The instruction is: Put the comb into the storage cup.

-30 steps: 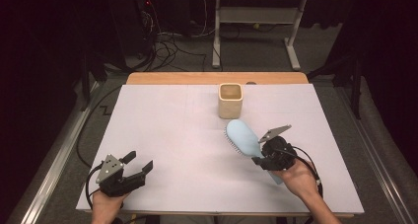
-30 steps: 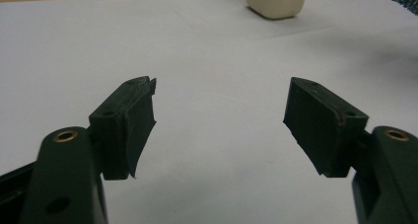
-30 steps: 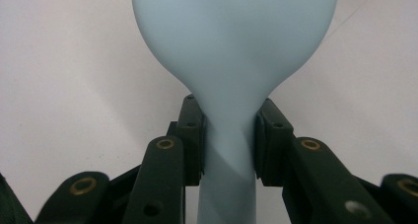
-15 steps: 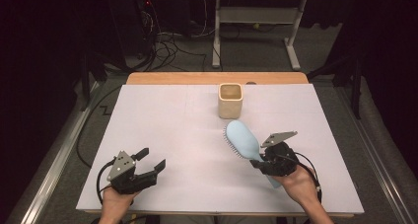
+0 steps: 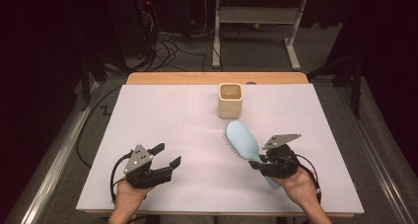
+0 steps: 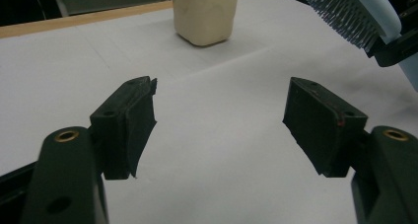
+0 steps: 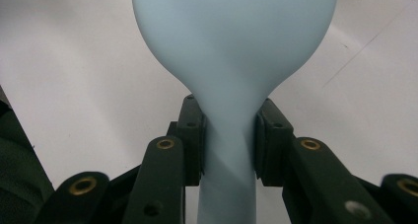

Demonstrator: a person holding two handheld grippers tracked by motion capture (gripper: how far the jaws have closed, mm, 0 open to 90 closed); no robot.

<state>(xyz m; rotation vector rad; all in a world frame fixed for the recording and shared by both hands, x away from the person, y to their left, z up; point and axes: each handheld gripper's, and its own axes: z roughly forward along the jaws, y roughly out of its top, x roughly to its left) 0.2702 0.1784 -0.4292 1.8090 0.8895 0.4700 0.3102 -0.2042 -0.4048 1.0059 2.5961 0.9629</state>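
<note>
A light blue hairbrush [image 5: 242,140] is held off the white table cover, its bristles facing left. My right gripper [image 5: 260,161] is shut on the brush's neck, where the head narrows into the handle [image 7: 230,135]. The brush's bristles [image 6: 340,14] also show at the top right of the left gripper view. My left gripper [image 5: 166,156] stands open at the table's front left with nothing between its jaws [image 6: 219,120]. A cream square cup [image 5: 230,100] stands upright at the back centre, beyond the brush; its lower body [image 6: 204,12] is ahead of the left gripper.
The white cover [image 5: 162,115] lies over a wooden table whose far edge [image 5: 197,78] shows. Beyond it are cables [image 5: 167,41] on the floor and a metal stand [image 5: 256,17]. Dark frame rails run along both sides.
My left gripper has moved right and slightly forward, staying open. My right gripper has shifted a little down and right, turning the brush's head leftward.
</note>
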